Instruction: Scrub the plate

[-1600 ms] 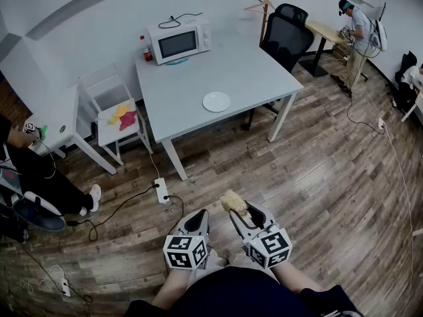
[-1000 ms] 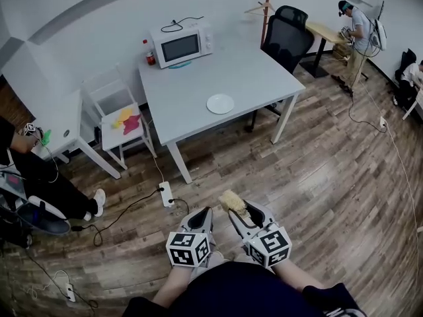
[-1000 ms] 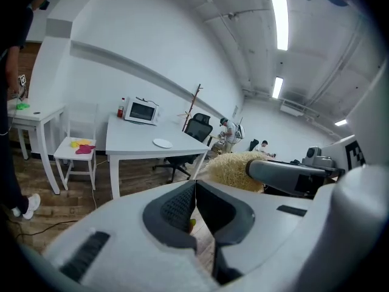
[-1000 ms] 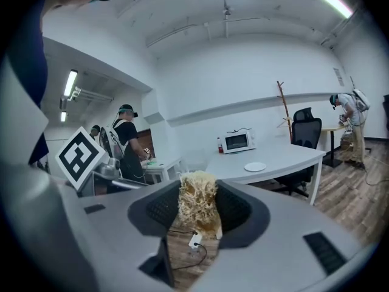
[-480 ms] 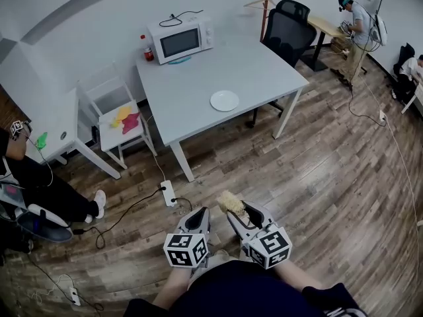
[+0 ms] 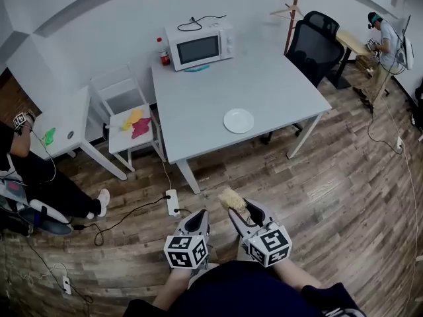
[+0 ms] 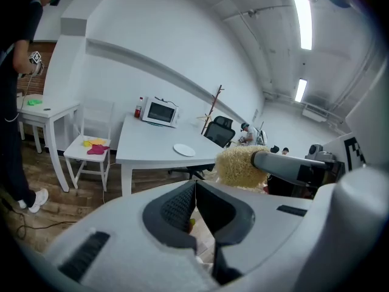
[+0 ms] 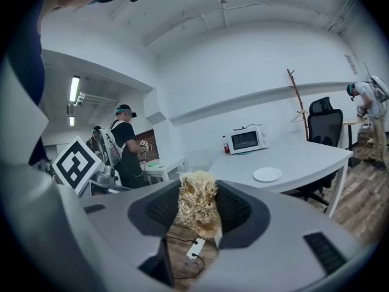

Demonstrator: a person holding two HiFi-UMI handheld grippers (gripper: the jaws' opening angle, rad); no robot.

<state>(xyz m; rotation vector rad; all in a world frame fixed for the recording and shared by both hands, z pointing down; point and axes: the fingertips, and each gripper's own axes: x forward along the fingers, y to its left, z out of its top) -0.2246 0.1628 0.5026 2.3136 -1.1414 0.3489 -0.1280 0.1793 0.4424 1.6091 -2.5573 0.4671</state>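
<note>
Plate: a white round plate (image 6: 238,120) lies flat on the table, a little right of centre in the upper half of the head view, near the table's front right edge.
Table: a pale grey table (image 6: 198,104) on white legs, standing on a wood-plank floor (image 6: 344,197).
Distance to tools: the plate is well apart from both grippers, which sit low in the middle of the head view, over the floor.
Scrubber: a straw-coloured fibrous scrubber (image 8: 196,202) stands upright between the right jaws, its top sticking out past the tips.
Right gripper: the right gripper (image 6: 242,210) is clamped on the scrubber, with the jaws pressing it from both sides.
Left gripper: the left gripper (image 7: 194,190) has its jaws closed tip to tip, with nothing between them; it sits just left of the right one.
Back of table: a white microwave (image 6: 199,45) and a red-capped bottle (image 6: 162,51) just to its left, at the far edge by the wall.
Left of table: a white chair (image 6: 129,121) with yellow and pink cloths on its seat.
Right of table: a black office chair (image 6: 316,41), upper right of the frame.
Floor: a white power strip (image 6: 172,202) with cables lies between the table and the grippers.
People: one person sits at the left edge, and another stands at a desk in the upper right corner.
</note>
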